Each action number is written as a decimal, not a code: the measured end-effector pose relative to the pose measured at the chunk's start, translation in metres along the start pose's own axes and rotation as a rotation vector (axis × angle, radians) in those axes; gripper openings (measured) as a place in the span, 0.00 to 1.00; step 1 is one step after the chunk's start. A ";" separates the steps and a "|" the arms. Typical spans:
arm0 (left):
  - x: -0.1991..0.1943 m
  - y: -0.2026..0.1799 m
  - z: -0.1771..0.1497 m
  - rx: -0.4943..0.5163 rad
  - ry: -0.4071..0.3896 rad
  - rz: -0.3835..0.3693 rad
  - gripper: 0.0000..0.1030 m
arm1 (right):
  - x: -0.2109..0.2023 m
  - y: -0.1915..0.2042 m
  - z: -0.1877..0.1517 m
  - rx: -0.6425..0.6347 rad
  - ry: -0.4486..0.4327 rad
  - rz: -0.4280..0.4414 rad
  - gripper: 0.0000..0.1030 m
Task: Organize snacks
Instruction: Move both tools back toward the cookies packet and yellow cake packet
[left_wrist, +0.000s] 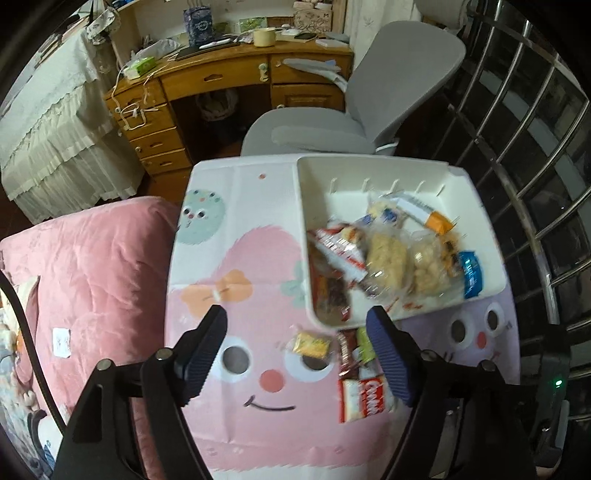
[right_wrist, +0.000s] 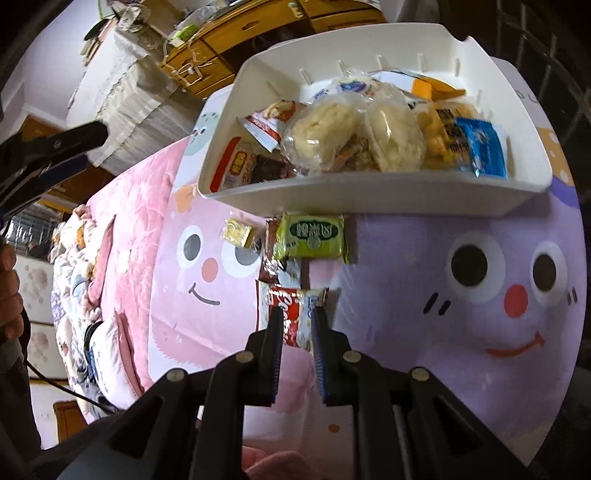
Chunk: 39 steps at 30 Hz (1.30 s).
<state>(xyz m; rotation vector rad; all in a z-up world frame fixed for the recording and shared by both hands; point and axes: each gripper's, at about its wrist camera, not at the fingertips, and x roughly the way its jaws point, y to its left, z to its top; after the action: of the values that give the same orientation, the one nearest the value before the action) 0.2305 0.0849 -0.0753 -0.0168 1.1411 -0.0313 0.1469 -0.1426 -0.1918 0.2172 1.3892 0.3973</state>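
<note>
A white bin (left_wrist: 369, 162) (right_wrist: 369, 192) on the cartoon-print tablecloth (left_wrist: 240, 258) holds several wrapped snacks. In front of it lie a small yellow packet (left_wrist: 310, 345) (right_wrist: 238, 232), a green packet (right_wrist: 314, 236), a brown packet (right_wrist: 271, 254) and a red-and-white cookie packet (left_wrist: 364, 402) (right_wrist: 291, 306). My left gripper (left_wrist: 295, 321) hangs open above the cloth near the bin's front corner, with nothing between its fingers. My right gripper (right_wrist: 297, 317) is shut on the red-and-white cookie packet, its pads on either side of it.
A pink quilt (left_wrist: 92, 266) lies left of the table. Behind the table stand a grey office chair (left_wrist: 369, 92) and a cluttered wooden desk (left_wrist: 221, 74). Metal railing (left_wrist: 535, 147) runs along the right. A hand (right_wrist: 7, 291) shows at the left edge.
</note>
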 end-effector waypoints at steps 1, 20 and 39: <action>0.002 0.006 -0.005 0.002 0.006 -0.004 0.76 | 0.001 0.001 -0.004 0.015 -0.002 -0.011 0.15; 0.091 0.051 -0.062 0.163 0.200 -0.086 0.76 | 0.038 0.029 -0.071 0.244 -0.121 -0.201 0.16; 0.156 0.024 -0.060 0.193 0.171 -0.191 0.84 | 0.068 0.043 -0.077 0.149 -0.304 -0.337 0.74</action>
<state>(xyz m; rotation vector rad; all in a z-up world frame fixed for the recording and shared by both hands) 0.2412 0.1036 -0.2424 0.0492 1.2999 -0.3177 0.0741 -0.0826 -0.2507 0.1532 1.1280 -0.0208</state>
